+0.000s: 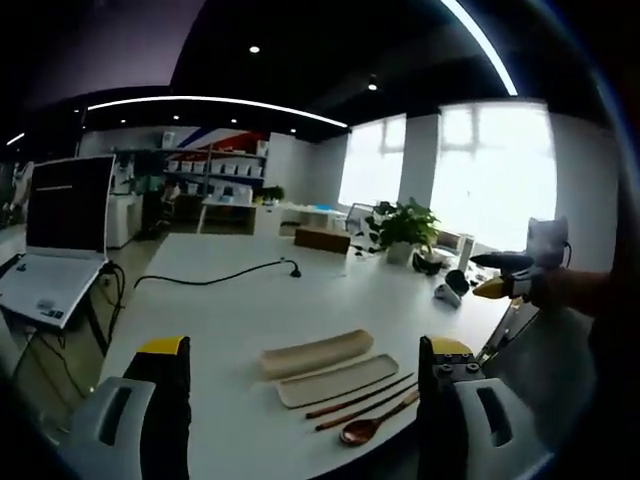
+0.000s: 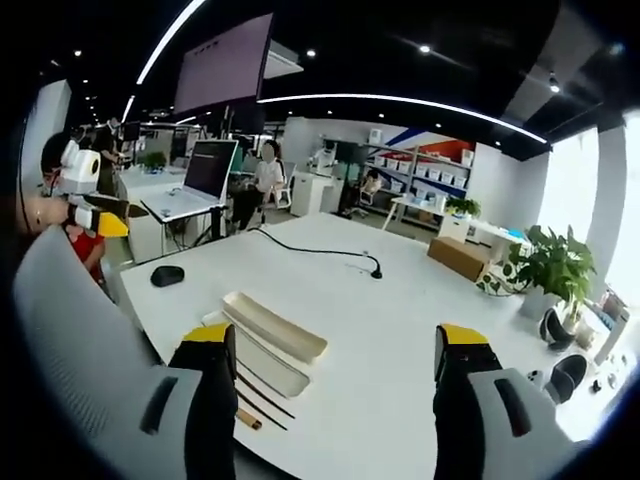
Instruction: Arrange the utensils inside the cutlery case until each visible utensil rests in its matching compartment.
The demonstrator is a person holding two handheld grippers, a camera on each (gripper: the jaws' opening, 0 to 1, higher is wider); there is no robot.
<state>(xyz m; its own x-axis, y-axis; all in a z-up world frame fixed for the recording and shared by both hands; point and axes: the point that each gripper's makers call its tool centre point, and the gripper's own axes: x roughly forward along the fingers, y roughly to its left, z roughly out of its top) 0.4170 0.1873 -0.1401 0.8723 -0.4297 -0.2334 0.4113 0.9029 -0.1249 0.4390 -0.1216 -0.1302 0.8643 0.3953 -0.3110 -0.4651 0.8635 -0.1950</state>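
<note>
Near the desk's point(image 1: 250, 300) front edge lay a wooden spoon point(image 1: 372, 424) with a dark reddish bowl, then two slim brown chopsticks point(image 1: 360, 396). Behind them sat the shallow beige cutlery case point(image 1: 337, 380), and beside it its matching lid point(image 1: 316, 353). Both the left gripper point(image 1: 300, 420) and right gripper point(image 2: 335, 400) stood apart, holding nothing.

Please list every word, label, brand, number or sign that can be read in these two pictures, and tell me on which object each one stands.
No text can be read in either view.
Laptop screen: pale lines, too small and blurred to read.
Hanging screen: faint lines at the top, unreadable.
Shelf bins: any labels are too small to tell.
Cutlery case, lid, spoon, chopsticks: no markings visible.
</note>
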